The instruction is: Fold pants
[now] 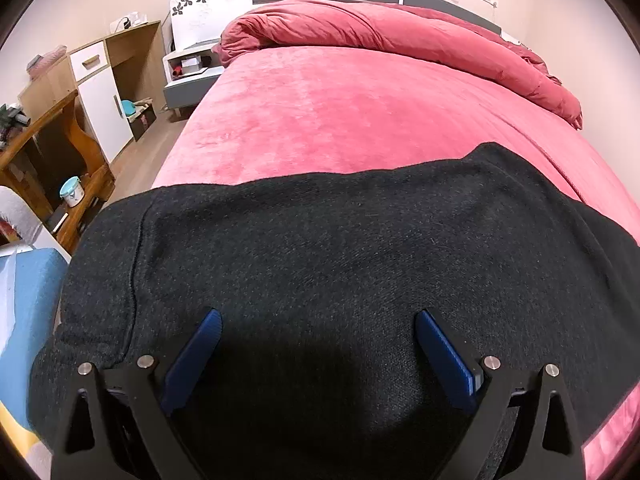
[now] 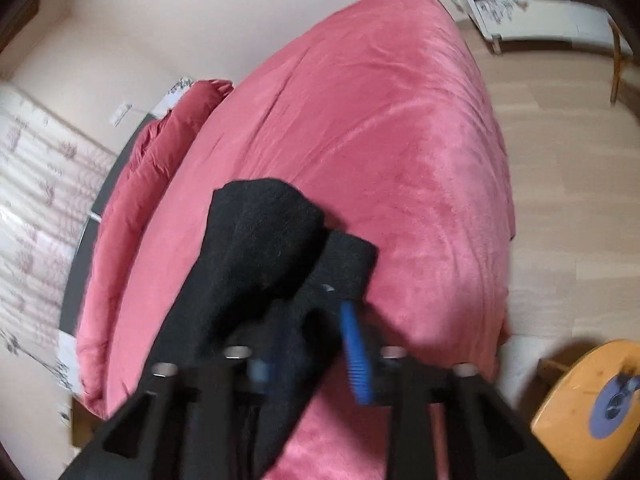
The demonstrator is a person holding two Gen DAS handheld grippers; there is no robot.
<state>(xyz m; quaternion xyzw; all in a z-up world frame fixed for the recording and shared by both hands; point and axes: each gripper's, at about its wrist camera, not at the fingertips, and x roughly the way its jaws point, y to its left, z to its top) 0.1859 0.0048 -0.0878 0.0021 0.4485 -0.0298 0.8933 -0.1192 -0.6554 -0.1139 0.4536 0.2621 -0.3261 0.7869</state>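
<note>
The black knit pants point(image 1: 320, 248) lie spread flat across the near end of the pink bed point(image 1: 360, 100). My left gripper point(image 1: 318, 322) hovers just over them with its blue fingers point(image 1: 200, 352) wide apart and nothing between them. In the right wrist view my right gripper point(image 2: 310, 338) is shut on a bunched end of the black pants point(image 2: 260, 240), lifted above the bed point(image 2: 380, 140). The cloth drapes over the left blue finger and hides most of it; the right blue finger point(image 2: 356, 356) shows.
A rolled red duvet point(image 1: 400, 28) lies along the headboard. A wooden desk and cabinet point(image 1: 80, 100) and a nightstand point(image 1: 192, 64) stand left of the bed. A wooden stool point(image 2: 592, 404) and white furniture point(image 2: 540, 20) stand on the floor by the bed's far side.
</note>
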